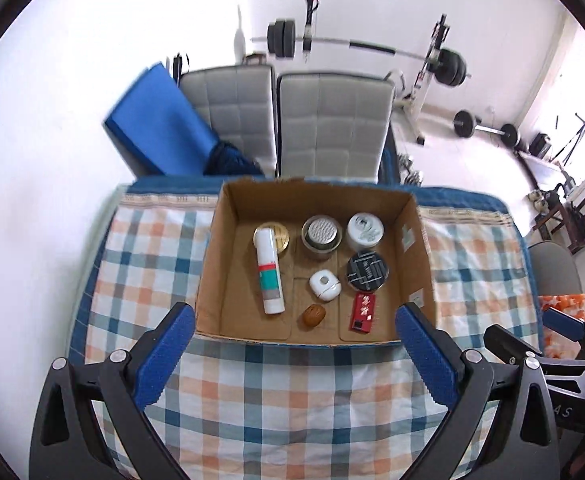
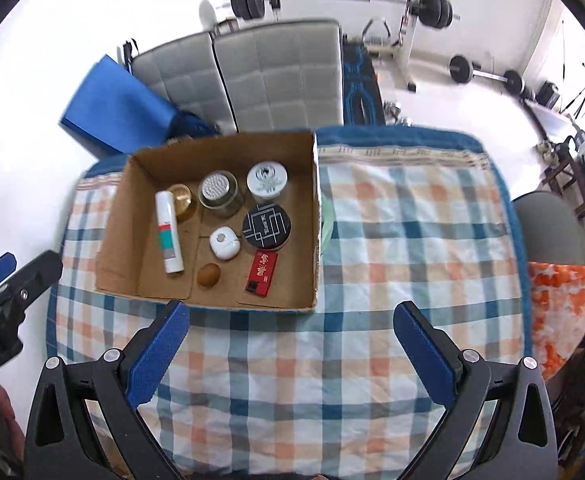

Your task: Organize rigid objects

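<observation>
Brown open-topped cardboard box (image 1: 216, 264) on checked tablecloth (image 1: 292, 392), holding white tube (image 1: 269, 272), jars, red card (image 1: 363, 313), left gripper (image 1: 296, 344) and right gripper (image 2: 292, 340) spread wide, both empty above cloth.

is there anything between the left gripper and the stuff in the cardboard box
Nothing visible. The left gripper is open and empty above the checked cloth, and the cardboard box is open-topped. Only its low near wall lies between the gripper and the red box and the brown nut.
</observation>
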`<state>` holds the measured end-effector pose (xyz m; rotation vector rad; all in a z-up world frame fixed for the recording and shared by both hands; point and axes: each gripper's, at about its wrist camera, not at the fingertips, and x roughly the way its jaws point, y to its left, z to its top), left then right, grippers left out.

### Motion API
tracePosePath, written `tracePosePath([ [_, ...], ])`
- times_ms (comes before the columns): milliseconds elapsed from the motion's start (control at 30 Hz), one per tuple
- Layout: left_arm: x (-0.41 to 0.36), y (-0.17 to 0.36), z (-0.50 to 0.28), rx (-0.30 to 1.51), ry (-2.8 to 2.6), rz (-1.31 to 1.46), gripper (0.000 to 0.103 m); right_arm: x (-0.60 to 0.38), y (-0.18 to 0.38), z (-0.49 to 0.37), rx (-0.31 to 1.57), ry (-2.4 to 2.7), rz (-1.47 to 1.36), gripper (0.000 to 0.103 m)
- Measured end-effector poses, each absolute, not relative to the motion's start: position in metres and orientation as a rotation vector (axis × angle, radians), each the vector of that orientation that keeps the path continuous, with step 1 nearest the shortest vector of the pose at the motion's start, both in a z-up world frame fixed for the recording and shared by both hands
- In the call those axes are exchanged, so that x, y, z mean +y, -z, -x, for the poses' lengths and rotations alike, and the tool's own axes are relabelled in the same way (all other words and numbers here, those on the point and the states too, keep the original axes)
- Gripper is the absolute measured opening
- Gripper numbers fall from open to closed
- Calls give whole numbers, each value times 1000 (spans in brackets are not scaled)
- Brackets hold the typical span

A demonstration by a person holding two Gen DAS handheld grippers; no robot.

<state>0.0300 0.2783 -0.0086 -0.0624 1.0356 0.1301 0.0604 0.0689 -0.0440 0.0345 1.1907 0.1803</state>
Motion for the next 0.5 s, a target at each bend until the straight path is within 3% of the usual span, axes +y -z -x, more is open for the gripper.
tracePosePath([
  [500,255,-50,31,971,-92,62,103,34,-53,12,1036,-152,-57,103],
])
